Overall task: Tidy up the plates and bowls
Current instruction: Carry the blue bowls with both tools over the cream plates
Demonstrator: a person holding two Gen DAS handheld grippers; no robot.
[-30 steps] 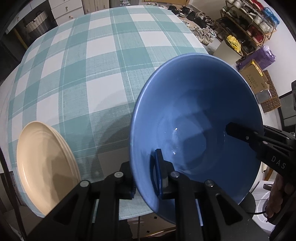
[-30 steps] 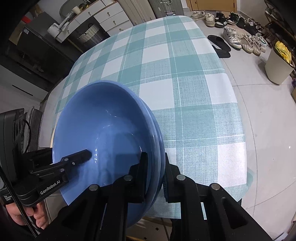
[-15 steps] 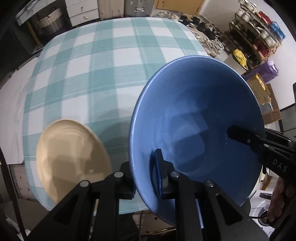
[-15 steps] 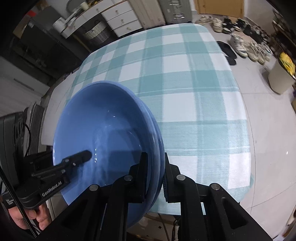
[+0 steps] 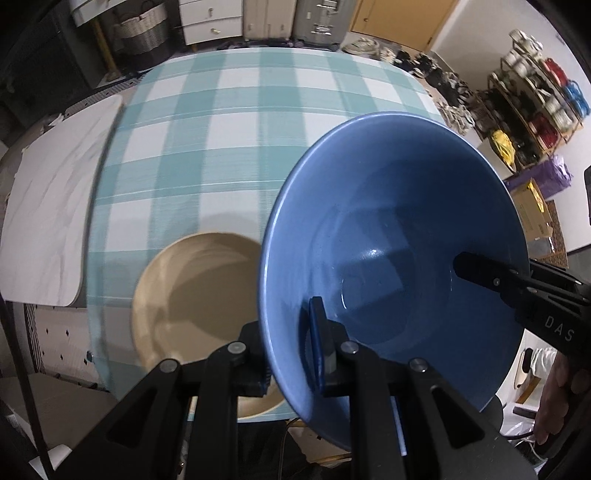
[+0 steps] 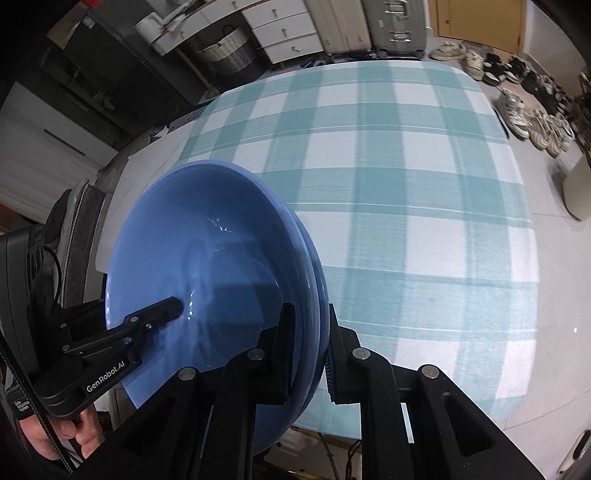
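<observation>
Two stacked blue bowls [image 5: 388, 236] hang tilted above the near edge of the checked teal tablecloth [image 5: 240, 129]. My left gripper [image 5: 286, 350] is shut on their left rim. The right gripper [image 6: 308, 332] is shut on the opposite rim, one finger inside the top bowl and one under the lower bowl. In the right wrist view both bowl rims [image 6: 314, 266] show one above the other, and the left gripper [image 6: 162, 308] reaches in from the lower left. A stack of beige plates [image 5: 192, 295] lies on the cloth just left of and below the bowls.
A white marbled board [image 5: 48, 206] adjoins the table's left side. Beyond the far edge stand white drawers [image 6: 284, 33], a wicker basket [image 6: 225, 51] and a suitcase [image 6: 395, 26]. Shoes [image 6: 532, 122] and a shelf rack [image 5: 535, 99] line the floor on the right.
Both grippers have carried the blue bowls up and to the left over the table. The beige plates have shifted from the left wrist view's left edge to just beside the bowls.
</observation>
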